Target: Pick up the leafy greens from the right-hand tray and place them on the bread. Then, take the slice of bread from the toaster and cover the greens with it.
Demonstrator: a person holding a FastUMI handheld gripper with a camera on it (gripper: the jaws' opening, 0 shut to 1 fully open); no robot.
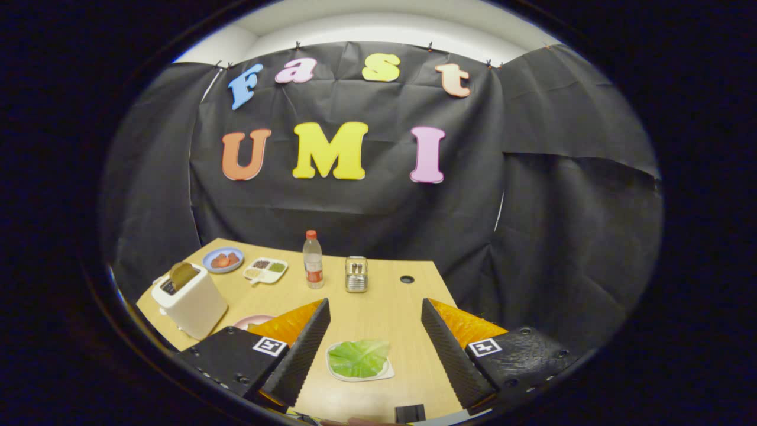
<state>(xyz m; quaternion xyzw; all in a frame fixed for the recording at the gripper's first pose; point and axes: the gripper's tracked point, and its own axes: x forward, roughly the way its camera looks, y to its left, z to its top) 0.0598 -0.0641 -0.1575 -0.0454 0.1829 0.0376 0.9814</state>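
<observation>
The gripper (372, 349) is wide open, holding nothing — the greens (359, 357) lie on their tray (387, 374) between the fingers, ready for grasping. Far left, the toaster (190, 300) holds the bread (183, 274) upright.

— What sort of place am I steering in?
— A staged booth, not a real kitchen: I see black cloth (366, 207) hung by clips behind a wooden table (390, 313), with a toaster (190, 299) at its left edge.
</observation>
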